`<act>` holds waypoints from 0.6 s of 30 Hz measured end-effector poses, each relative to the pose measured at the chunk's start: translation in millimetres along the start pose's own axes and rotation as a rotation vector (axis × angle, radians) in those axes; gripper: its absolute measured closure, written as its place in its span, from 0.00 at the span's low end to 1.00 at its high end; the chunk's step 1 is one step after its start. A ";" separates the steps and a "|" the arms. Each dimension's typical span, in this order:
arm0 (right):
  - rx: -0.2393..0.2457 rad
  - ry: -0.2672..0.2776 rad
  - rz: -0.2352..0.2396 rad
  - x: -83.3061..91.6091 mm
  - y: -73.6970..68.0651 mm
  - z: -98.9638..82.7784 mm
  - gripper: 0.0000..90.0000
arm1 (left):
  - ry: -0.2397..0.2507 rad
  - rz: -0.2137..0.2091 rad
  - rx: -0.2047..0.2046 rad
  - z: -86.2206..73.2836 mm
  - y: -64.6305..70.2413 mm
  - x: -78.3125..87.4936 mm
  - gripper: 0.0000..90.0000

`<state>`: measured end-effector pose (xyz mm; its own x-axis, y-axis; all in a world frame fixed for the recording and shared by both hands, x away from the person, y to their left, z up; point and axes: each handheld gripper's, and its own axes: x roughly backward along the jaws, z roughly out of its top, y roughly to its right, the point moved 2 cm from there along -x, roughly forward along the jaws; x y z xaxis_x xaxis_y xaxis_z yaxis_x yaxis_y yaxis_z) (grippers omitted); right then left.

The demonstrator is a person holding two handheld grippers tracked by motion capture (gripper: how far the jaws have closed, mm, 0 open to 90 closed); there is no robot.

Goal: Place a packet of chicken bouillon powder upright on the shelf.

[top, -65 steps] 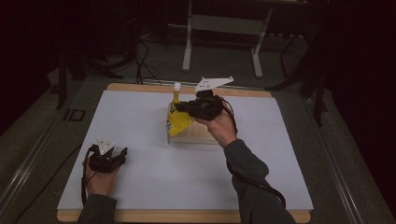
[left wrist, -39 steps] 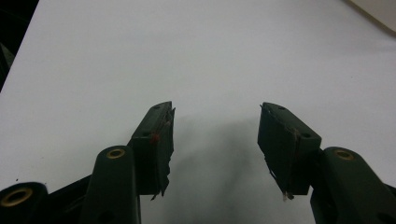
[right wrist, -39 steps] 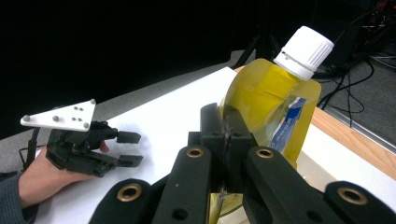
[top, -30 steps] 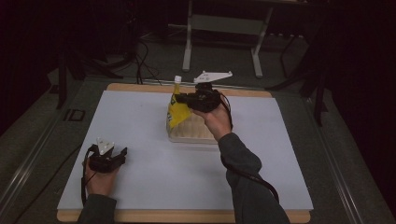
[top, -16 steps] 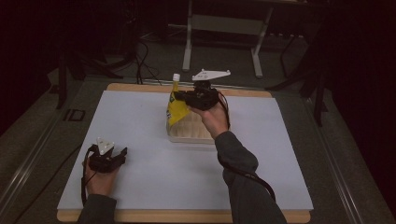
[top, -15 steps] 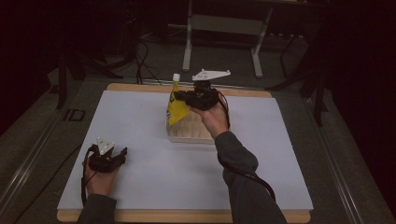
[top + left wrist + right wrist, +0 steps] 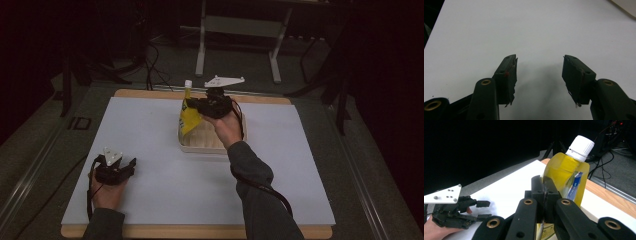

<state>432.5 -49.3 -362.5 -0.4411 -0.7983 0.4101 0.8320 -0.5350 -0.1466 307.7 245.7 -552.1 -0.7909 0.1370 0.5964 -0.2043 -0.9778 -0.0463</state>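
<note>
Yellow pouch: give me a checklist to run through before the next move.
1. Right gripper shut on the yellow pouch: ok.
2. White cap on the pouch: ok.
3. Pouch held over the cream tray: ok.
4. Pouch bottom touching the tray: cannot tell.
5. Left gripper open, nothing between its jaws, over the white table sheet: ok.
6. Left gripper apart from the tray: ok.
</note>
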 end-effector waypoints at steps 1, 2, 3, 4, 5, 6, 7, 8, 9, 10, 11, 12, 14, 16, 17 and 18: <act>-0.001 -0.002 0.000 -0.7 0.2 -0.7 1.00 | 0.000 0.000 0.000 0.0 0.0 0.0 0.50; -0.005 -0.004 0.000 -1.6 0.1 -1.1 1.00 | -0.001 0.000 -0.003 0.0 0.0 -0.1 0.50; -0.008 -0.007 0.003 -2.5 0.4 -1.6 1.00 | -0.001 0.001 -0.003 0.0 0.1 -0.1 0.50; -0.014 -0.008 0.002 -3.1 0.6 -2.0 1.00 | 0.001 0.000 -0.003 0.0 0.2 -0.1 0.50; -0.018 -0.008 0.001 -3.9 0.8 -2.5 1.00 | 0.000 0.000 -0.003 -0.1 0.2 -0.1 0.50; -0.027 -0.010 0.001 -4.7 1.2 -3.0 1.00 | 0.000 0.001 -0.003 -0.1 0.1 -0.1 0.50; -0.034 -0.013 -0.002 -5.7 1.5 -3.6 1.00 | 0.000 0.001 -0.003 -0.1 0.1 -0.1 0.50; -0.040 -0.019 -0.006 -6.8 1.9 -4.3 1.00 | 0.000 0.000 -0.003 -0.1 0.1 -0.2 0.50; -0.044 -0.023 -0.007 -8.2 2.4 -5.0 1.00 | 0.001 0.000 -0.003 0.0 0.2 -0.1 0.50; -0.048 -0.028 -0.011 -9.3 2.7 -5.8 1.00 | 0.000 0.000 -0.003 -0.1 0.1 -0.2 0.50; -0.050 -0.029 -0.012 -10.6 3.0 -6.5 1.00 | -0.001 0.000 -0.003 0.0 0.1 -0.1 0.50; -0.056 -0.031 -0.015 -11.5 3.7 -7.2 1.00 | -0.001 0.000 -0.002 0.0 0.0 -0.1 0.50; -0.075 -0.034 -0.022 -13.5 5.2 -8.6 1.00 | 0.000 0.000 -0.003 0.0 0.1 -0.1 0.50; -0.095 -0.036 -0.028 -16.2 6.9 -10.3 1.00 | 0.001 0.000 -0.004 -0.1 0.2 -0.2 0.50; -0.105 -0.041 -0.034 -17.7 7.8 -11.1 1.00 | 0.001 0.000 -0.004 0.0 0.2 -0.3 0.50; -0.110 -0.045 -0.042 -19.0 8.9 -11.9 1.00 | 0.001 0.000 -0.003 0.0 0.2 -0.2 0.50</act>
<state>444.2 -42.1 -382.3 -0.4571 -0.7627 0.4576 0.7703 -0.5967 -0.2251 307.8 245.5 -552.3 -0.7912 0.1370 0.5960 -0.2062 -0.9773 -0.0492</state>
